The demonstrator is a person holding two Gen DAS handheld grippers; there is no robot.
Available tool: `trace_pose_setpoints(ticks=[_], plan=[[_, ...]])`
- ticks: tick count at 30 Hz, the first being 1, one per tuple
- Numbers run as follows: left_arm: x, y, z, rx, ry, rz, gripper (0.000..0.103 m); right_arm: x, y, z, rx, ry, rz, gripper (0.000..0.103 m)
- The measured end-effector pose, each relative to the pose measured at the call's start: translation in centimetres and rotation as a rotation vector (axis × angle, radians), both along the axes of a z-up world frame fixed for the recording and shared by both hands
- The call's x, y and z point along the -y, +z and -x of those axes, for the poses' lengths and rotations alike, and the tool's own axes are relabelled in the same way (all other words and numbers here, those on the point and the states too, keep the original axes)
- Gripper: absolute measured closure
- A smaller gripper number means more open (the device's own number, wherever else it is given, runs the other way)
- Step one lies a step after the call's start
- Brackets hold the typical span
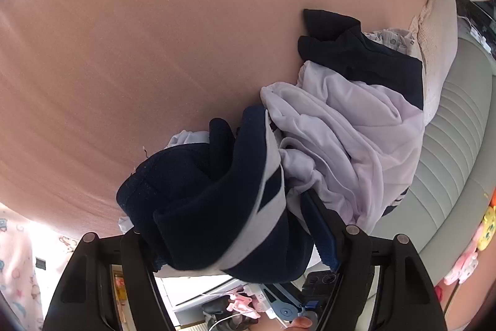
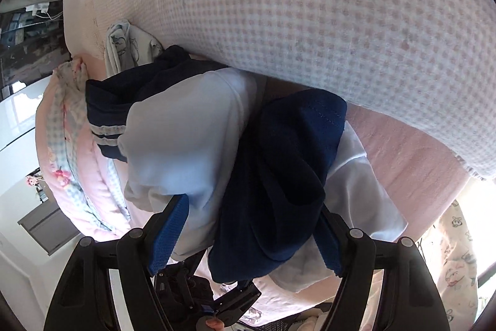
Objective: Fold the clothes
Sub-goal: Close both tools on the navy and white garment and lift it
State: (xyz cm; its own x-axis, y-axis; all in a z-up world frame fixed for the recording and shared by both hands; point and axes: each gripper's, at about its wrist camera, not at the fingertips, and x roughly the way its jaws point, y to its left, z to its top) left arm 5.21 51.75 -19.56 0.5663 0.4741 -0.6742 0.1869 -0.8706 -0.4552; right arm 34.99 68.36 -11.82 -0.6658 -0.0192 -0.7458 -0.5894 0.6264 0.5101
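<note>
Pink sheeting point(image 1: 130, 58) is stretching across most of the left wrist view, and the bed's far right side is taken up by a checked pink blanket point(image 2: 341, 30), which is bulging over the clothes in the right wrist view. I am watching a navy-and-white garment point(image 1: 235, 200) bunching up between the spread fingers of the left gripper point(image 1: 229, 250). Cloth is filling the gap there, but I cannot tell whether the pads are actually pressing on it. The right gripper point(image 2: 248, 238) is also standing wide, with navy and white folds point(image 2: 279, 182) draping between its blue pads point(image 2: 169, 234). Beyond lies a heap of white and navy clothing point(image 1: 350, 120).

To do this well, I am judging that both grippers should be catching an edge or seam rather than the crumpled bulk, then drawing apart over the bare sheet so the piece spreads flat before any fold. A grab at the middle risks lifting several layers together.
</note>
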Motion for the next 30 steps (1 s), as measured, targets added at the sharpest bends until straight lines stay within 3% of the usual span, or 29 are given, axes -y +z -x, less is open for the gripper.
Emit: trace_pose_setpoints(ticks=[4, 9, 15, 20, 30], plan=[[0.5, -0.3, 0.2, 0.032, 0.087, 0.014, 0.032, -0.6, -1.9, 0.3, -0.062, -0.056, 0.031, 0.027], [1.9, 0.3, 0.1, 0.045, 0.110, -0.036, 0.032, -0.2, -0.9, 0.4, -0.059, -0.033, -0.028, 0.027], [3.1, 0.0, -0.7, 0.066, 0.113, -0.033, 0.032, 1.5, -1.8, -0.7, -0.115, -0.093, -0.029, 0.027], [2.2, 0.5, -0.6, 0.032, 0.064, -0.036, 0.032, 0.0, -2.0, -1.3, -0.109, -0.120, -0.033, 0.028], [-0.1, 0.9, 0.7, 0.004, 0.047, -0.037, 0.032, -6.1, -1.8, 0.9, 0.014, 0.002, -0.029, 0.053]])
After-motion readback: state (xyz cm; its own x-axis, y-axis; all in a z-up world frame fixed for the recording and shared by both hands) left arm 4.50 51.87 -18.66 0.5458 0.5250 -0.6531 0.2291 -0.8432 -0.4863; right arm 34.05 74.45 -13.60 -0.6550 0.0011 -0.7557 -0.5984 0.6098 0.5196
